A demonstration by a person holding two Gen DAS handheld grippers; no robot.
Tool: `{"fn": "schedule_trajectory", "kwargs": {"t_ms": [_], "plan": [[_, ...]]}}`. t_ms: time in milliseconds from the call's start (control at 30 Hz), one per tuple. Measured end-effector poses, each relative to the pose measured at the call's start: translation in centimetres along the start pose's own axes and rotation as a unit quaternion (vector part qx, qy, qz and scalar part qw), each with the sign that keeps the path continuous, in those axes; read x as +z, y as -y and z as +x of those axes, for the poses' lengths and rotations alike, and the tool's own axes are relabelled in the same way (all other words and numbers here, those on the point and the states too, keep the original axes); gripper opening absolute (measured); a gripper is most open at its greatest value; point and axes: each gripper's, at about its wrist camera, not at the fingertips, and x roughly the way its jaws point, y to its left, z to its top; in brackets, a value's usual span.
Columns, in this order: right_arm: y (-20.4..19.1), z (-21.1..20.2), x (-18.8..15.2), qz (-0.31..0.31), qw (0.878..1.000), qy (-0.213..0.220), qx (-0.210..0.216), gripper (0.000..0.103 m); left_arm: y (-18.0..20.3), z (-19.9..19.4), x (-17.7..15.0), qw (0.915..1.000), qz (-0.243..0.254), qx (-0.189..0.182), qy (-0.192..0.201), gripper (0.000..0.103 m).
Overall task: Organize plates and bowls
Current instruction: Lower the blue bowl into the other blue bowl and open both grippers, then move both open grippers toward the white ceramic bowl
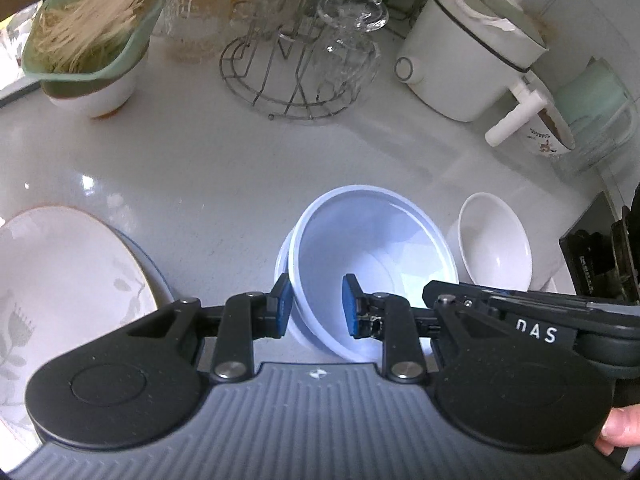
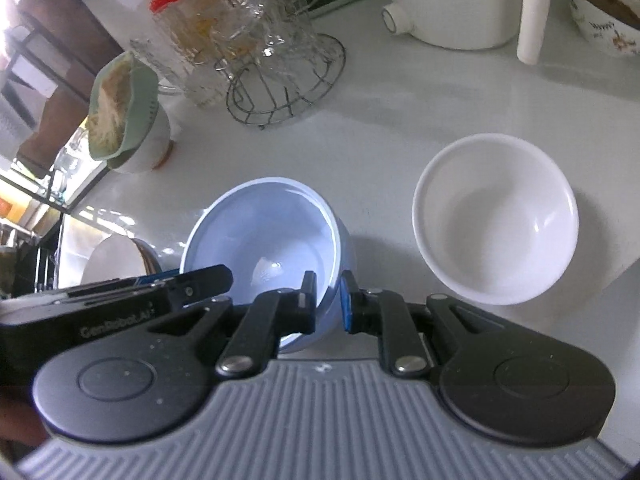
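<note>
A: Which step is this?

B: Stacking, I judge. The pale blue round plastic bowl point(image 1: 372, 264) sits nested in a second like it on the white countertop point(image 1: 224, 168). The left gripper point(image 1: 316, 306) clamps its near-left rim; the right gripper point(image 2: 327, 304) pinches the opposite wall.

A: And next?

B: Probably the small white ceramic bowl point(image 2: 496, 218) just beside it, with the floral white plate point(image 1: 60, 280) further left. Both grips must let go together first.

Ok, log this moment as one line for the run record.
left gripper: shut on blue bowl rim | right gripper: shut on same rim | white bowl: beside, apart | plate: on counter
</note>
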Motion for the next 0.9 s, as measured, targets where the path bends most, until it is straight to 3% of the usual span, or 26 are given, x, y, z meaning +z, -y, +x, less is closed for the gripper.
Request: {"fn": "schedule_trajectory", "kwargs": {"t_ms": [267,400,500,667,900], "plan": [[0.1,0.2,-0.3,0.010,1.000,0.009,0.000,0.016,0.1,0.7,0.1,0.9998,0.013,0.007,-0.016,0.030],[0.5,-0.6,-0.5,0.016,1.000,0.020,0.008,0.016,0.0,0.5,0.0,0.9995,0.018,0.009,-0.023,0.039],[0.3,-1.7,-0.7,0.010,0.999,0.042,0.010,0.016,0.1,-0.5,0.0,0.9996,0.022,0.009,-0.011,0.047],[0.1,-3.4,-1.0,0.004,0.997,0.070,0.014,0.032,0.4,-3.0,0.2,0.9995,0.023,0.008,0.018,0.048],[-0.6,-6.4,-1.3,-0.013,0.993,0.118,0.015,0.032,1.2,-7.2,0.3,0.9977,0.029,0.000,0.061,0.048]]}}
